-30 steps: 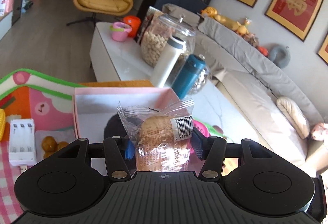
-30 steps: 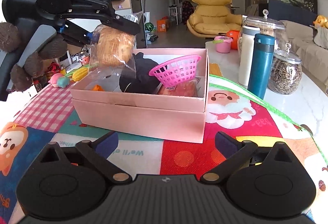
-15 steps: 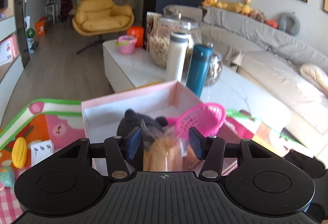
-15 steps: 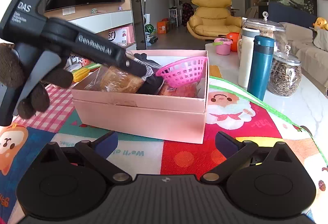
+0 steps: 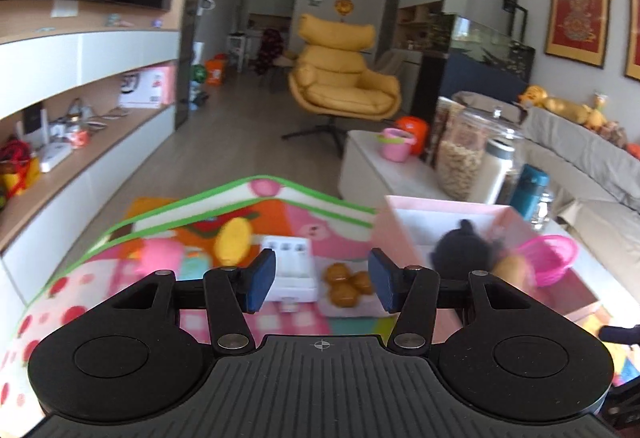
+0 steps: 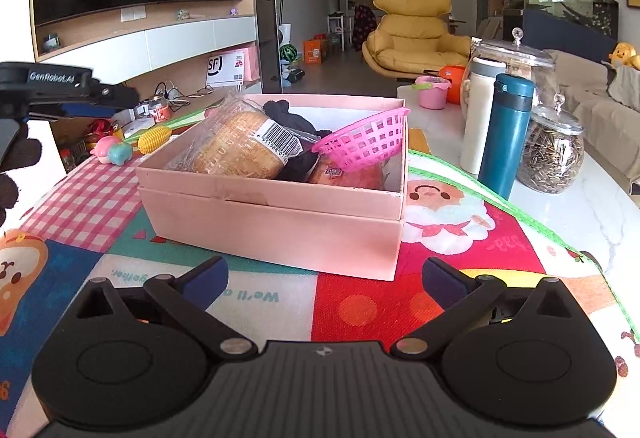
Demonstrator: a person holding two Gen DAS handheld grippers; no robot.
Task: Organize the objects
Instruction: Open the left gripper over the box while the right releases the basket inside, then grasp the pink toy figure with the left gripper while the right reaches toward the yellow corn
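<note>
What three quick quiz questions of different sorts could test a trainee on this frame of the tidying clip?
1. True or false: the left gripper holds the wrapped bread.
2. Which item leans tilted against the pink box wall? A) pink basket B) teal bottle C) toy corn
3. Fill in: the right gripper is ____ and holds nothing.

Key: 1 false, the bread lies in the box; 2 A; 3 open.

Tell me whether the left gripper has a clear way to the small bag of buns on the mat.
Probably yes: the left gripper is open, and the buns lie uncovered just ahead between its fingers.
</note>
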